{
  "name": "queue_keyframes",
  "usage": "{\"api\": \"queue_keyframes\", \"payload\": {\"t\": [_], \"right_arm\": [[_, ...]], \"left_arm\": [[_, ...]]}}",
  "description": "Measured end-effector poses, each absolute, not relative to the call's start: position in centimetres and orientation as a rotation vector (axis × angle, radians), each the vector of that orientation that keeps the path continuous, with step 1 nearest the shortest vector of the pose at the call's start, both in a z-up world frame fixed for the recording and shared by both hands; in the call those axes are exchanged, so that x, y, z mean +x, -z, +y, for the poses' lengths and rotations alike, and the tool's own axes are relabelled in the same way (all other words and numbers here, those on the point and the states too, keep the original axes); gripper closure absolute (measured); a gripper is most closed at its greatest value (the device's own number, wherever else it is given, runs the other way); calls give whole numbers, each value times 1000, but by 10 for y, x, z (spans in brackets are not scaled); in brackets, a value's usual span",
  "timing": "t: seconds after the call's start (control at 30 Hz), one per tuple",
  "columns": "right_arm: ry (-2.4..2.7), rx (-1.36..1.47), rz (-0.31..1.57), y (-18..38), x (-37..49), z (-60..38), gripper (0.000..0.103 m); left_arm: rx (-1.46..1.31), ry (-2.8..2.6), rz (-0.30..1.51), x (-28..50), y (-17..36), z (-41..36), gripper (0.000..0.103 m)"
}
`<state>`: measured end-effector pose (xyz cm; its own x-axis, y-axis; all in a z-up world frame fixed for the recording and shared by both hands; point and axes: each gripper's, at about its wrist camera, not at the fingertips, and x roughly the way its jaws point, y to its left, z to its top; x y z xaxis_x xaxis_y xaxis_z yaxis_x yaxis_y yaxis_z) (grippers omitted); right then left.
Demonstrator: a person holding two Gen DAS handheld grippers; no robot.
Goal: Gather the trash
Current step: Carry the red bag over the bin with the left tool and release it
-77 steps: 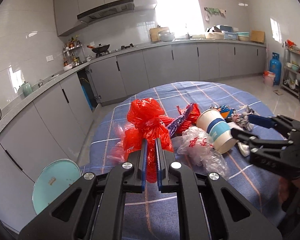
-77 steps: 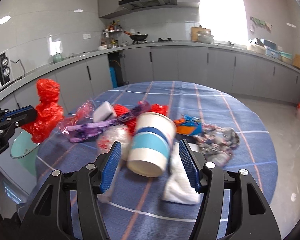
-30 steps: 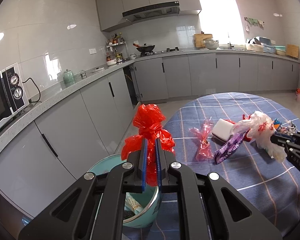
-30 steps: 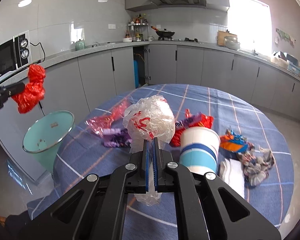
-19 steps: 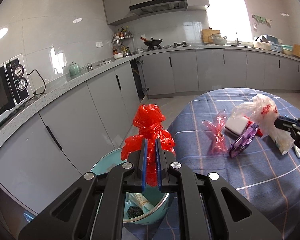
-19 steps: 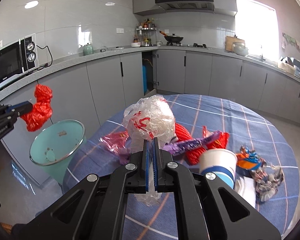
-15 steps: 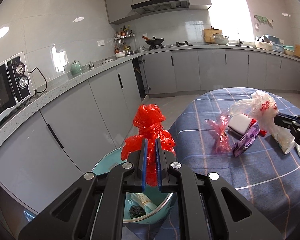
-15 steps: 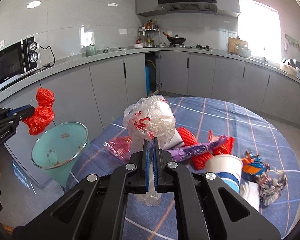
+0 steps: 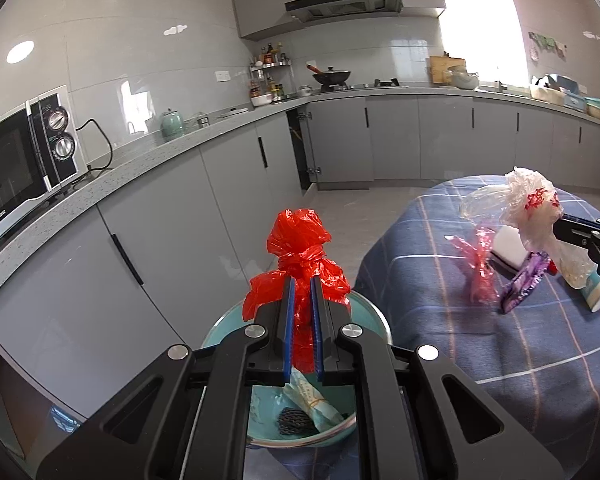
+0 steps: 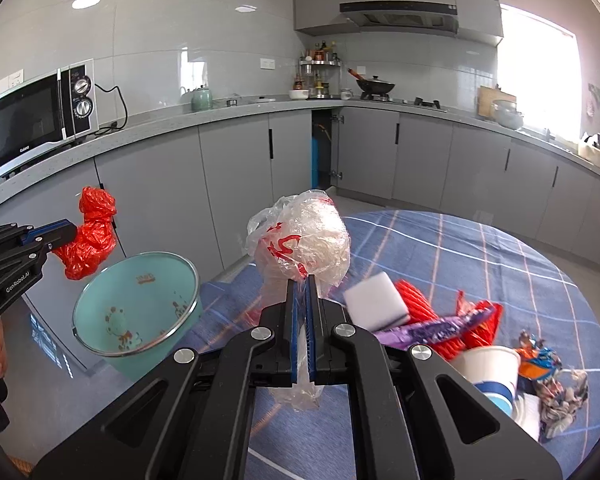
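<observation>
A grey kitchen ran along two walls: flat-fronted base cabinets (image 10: 236,184) under a speckled worktop, a microwave (image 10: 36,120) at the left end, a green kettle (image 10: 201,100) further along, and a wok (image 10: 374,86) on the hob beneath the extractor hood (image 10: 398,14). White wall tiles and a bright window (image 10: 536,68) closed the far corner. In front stood a round table under a blue checked cloth (image 10: 480,264). On the cloth lay loose rubbish: a white sponge block (image 10: 374,300), a purple wrapper (image 10: 436,330), red packaging (image 10: 416,312), a paper cup (image 10: 490,368) on its side and a crumpled printed wrapper (image 10: 560,396).

Beside the table's left edge stood a teal bin (image 10: 140,320) with a metal rim; in the left wrist view it lay directly below the left gripper (image 9: 301,292), with a pale packet (image 9: 312,398) and a dark mesh object (image 9: 294,420) inside.

The left gripper was closed on a knotted red plastic bag (image 9: 300,252), whose knot rose above the blue pads while its tail hung between them over the bin mouth. The right gripper (image 10: 301,292) was clamped tight on a clear plastic bag with red print (image 10: 300,240), its bulk bulging above the pads and a thin tail hanging below, held over the table's near edge, to the right of the bin.
</observation>
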<state>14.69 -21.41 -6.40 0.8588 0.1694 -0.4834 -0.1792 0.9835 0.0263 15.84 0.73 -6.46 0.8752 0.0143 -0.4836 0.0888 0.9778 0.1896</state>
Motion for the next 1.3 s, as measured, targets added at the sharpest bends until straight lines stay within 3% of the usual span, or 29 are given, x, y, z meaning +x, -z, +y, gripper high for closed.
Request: {"api": "queue_keyframes", "payload": {"t": [1.3], "right_arm": [[-372,-78,522,74,226,-111,99]], "left_arm": [[197,-83,528,188,80,46,95]]}}
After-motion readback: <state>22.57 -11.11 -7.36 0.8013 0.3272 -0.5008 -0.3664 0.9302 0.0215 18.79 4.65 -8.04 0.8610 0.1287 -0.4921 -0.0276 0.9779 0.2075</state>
